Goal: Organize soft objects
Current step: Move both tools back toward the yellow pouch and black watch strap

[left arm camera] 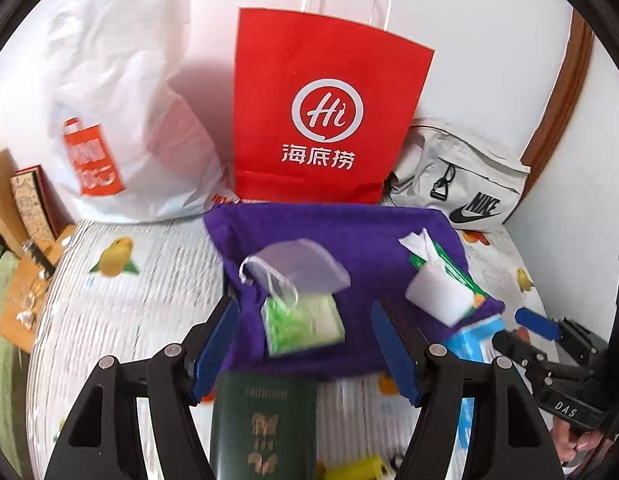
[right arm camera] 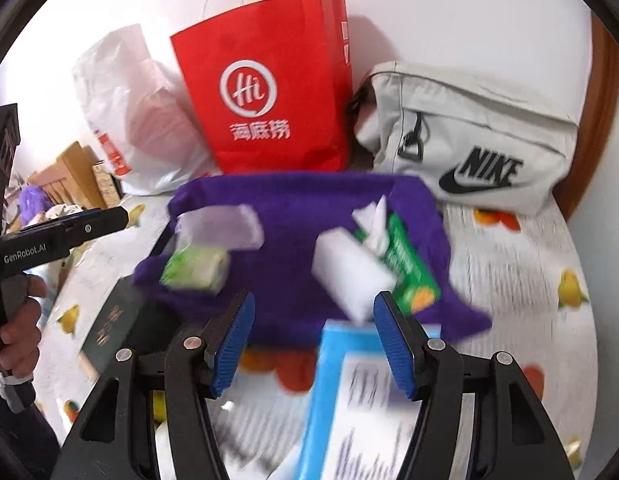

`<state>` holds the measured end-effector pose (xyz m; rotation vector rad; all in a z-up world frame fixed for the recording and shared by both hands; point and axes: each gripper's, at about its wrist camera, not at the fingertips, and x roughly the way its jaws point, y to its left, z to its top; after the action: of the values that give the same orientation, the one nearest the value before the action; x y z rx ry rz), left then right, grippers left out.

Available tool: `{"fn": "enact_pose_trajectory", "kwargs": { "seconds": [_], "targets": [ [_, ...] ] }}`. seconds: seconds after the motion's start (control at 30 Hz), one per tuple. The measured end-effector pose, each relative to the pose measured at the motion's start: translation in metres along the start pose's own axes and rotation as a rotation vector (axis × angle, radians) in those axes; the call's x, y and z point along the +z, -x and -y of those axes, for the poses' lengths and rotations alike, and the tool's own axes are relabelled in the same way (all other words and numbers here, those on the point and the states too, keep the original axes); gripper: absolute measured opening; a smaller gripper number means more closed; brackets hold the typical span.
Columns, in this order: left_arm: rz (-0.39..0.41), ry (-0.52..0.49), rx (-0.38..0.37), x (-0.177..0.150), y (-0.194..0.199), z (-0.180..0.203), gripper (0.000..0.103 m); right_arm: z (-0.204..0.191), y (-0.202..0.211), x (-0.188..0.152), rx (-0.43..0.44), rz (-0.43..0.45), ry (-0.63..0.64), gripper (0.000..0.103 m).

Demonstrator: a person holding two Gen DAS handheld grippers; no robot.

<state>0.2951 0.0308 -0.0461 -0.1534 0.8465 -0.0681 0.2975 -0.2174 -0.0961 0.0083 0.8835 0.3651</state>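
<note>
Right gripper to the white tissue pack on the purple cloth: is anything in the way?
Nothing visible blocks it. The right gripper is open and empty, and the white tissue pack lies just beyond its fingertips on the purple cloth. The blue packet lies below the jaws, nearer the camera.

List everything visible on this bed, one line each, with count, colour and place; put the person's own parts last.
paper bag: one, red, upright at the wall.
plastic bag: one, white, left of the paper bag.
Nike pouch: one, pale grey, right of the paper bag.
cloth: one, purple, spread on the bedsheet.
tissue packs: two, green and white, one left on the cloth, one right.
booklet: one, dark green, near edge of the cloth.
blue pack: one, near right.
bedsheet: one, white with fruit print.
left gripper: black, blue fingers, open.
right gripper: same, open.
hand: one, holding the left gripper.
</note>
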Motion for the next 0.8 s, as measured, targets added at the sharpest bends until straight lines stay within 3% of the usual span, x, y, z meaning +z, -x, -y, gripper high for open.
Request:
{"fn": "enact_pose_trajectory", "kwargs": {
  "seconds": [0.23,0.4,0.6,0.8],
  "targets": [
    [-0.003,0.039,-0.015,-0.053,0.04,-0.014,0.067,-0.023,0.047,-0.055,0.026,0.005,0.005,0.061],
    [-0.023,0.069,0.028,-0.095,0.046,-0.026,0.067,-0.045,0.059,-0.099,0.059,-0.009,0.029,0.06],
    [-0.049,0.086,0.042,-0.133,0.051,-0.037,0.067,-0.065,0.041,-0.135,0.096,-0.063,0.099,0.043],
    [-0.054,0.116,0.043,-0.155,0.055,-0.052,0.067,-0.068,0.009,-0.146,0.084,-0.134,0.12,0.029]
  ]
}}
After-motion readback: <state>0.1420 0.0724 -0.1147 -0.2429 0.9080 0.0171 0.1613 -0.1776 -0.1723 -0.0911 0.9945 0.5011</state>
